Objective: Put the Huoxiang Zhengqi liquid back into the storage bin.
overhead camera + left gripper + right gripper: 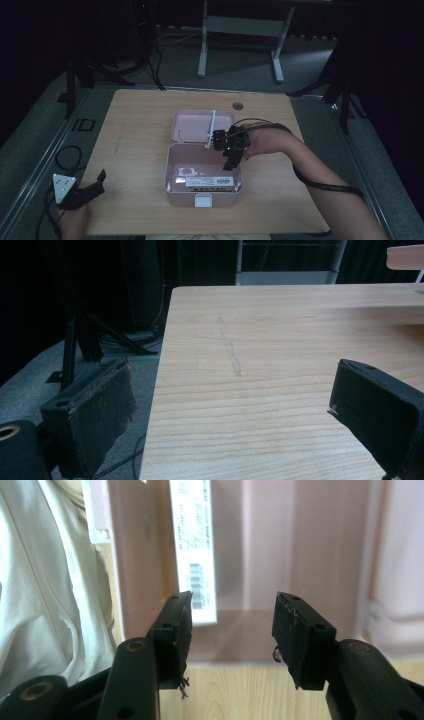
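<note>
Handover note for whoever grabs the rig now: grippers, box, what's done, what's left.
Right gripper: open, empty, over the right rim of the pink box, jaws pointing in.
Left gripper: open, empty, idle at the table's front-left edge.
Box: mid-table, lid open and standing behind it.
Done: white labelled carton lies inside along the front wall.
Left: probably withdraw the right gripper and shut the lid; the latch is at the front.
</note>
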`<state>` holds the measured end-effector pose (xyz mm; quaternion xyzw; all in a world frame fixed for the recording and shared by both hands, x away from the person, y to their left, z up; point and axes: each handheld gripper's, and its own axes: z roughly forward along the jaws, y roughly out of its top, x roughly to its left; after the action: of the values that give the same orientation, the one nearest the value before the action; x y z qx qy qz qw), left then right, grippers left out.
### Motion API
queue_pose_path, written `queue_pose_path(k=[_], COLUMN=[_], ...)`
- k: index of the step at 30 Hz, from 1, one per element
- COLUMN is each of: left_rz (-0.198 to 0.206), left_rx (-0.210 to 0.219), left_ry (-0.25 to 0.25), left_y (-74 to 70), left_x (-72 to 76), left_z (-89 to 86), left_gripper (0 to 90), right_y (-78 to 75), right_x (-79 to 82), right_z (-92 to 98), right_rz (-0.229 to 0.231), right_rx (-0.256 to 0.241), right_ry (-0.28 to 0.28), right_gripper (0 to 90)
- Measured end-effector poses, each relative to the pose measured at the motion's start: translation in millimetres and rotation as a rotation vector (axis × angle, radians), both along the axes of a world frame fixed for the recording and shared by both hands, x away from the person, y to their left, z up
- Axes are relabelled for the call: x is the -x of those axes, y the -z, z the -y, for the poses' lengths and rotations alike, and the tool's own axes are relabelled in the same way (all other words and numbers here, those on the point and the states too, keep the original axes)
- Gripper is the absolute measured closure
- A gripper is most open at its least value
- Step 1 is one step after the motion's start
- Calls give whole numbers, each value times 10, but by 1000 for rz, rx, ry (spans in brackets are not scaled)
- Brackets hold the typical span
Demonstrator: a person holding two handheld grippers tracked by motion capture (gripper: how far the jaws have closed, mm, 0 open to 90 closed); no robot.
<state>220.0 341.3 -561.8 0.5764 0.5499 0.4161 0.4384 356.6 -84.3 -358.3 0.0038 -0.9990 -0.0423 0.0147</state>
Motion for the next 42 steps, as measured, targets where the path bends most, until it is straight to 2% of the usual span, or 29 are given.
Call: queue_pose_path(k=[4, 5, 7, 10, 14, 17, 19, 21, 23, 28, 29, 30, 33, 35, 36, 37, 39, 40, 42], left_rz=[-2, -2, -2, -2, 0, 0, -1, 0, 1, 1, 1, 3, 1, 2, 3, 2, 2, 1, 2], left_rx=[0, 0, 1, 1, 1, 1, 1, 2, 3, 3, 3, 6, 2, 2, 5, 5, 3, 3, 6], left_ry=[1, 1, 1, 1, 0, 0, 0, 1, 1, 1, 1, 0, 2, 2, 0, 1, 2, 2, 0], left_y=[0, 0, 0, 0, 0, 1, 1, 1, 1, 1, 1, 2, 1, 1, 2, 1, 1, 1, 1], left_x=[-2, -2, -3, -3, -3, -4, -3, -2, -2, -1, -1, -1, -1, -1, -1, -1, -1, -1, -1], left_z=[0, 0, -2, -1, 2, 3, 2, 1, -1, -3, -3, -2, -2, -2, -1, -3, -3, -4, -4], left_gripper=[45, 45, 45, 45, 45, 46, 45, 46, 45, 45, 45, 45, 45, 45, 45, 45, 45, 45, 45], right_y=[-128, -128, -186, -228, -185, -115, -26, 79, 190, 535, 535, 706, 844, 929, 929, 1054, 1097, 1151, 1314], right_x=[-95, -95, -147, -180, -239, -279, -314, -364, -399, -498, -498, -550, -586, -590, -590, -588, -585, -581, -555], right_z=[223, 223, 375, 526, 738, 866, 957, 1030, 1090, 1214, 1214, 1297, 1379, 1416, 1416, 1451, 1462, 1478, 1527], right_rz=[14, 14, 33, 31, 60, 113, 140, 128, 128, 149, 149, 178, 218, 239, 239, 255, 268, 269, 310], right_rx=[-50, -50, -71, -102, -97, -125, -153, -184, -216, -277, -277, -347, -415, -452, -452, -475, -484, -500, -551], right_ry=[44, 44, 73, 101, 147, 175, 206, 230, 243, 277, 277, 330, 394, 430, 430, 462, 470, 488, 539], right_gripper=[471, 471, 457, 442, 394, 324, 276, 176, 127, 115, 115, 115, 116, 116, 116, 115, 115, 114, 112])
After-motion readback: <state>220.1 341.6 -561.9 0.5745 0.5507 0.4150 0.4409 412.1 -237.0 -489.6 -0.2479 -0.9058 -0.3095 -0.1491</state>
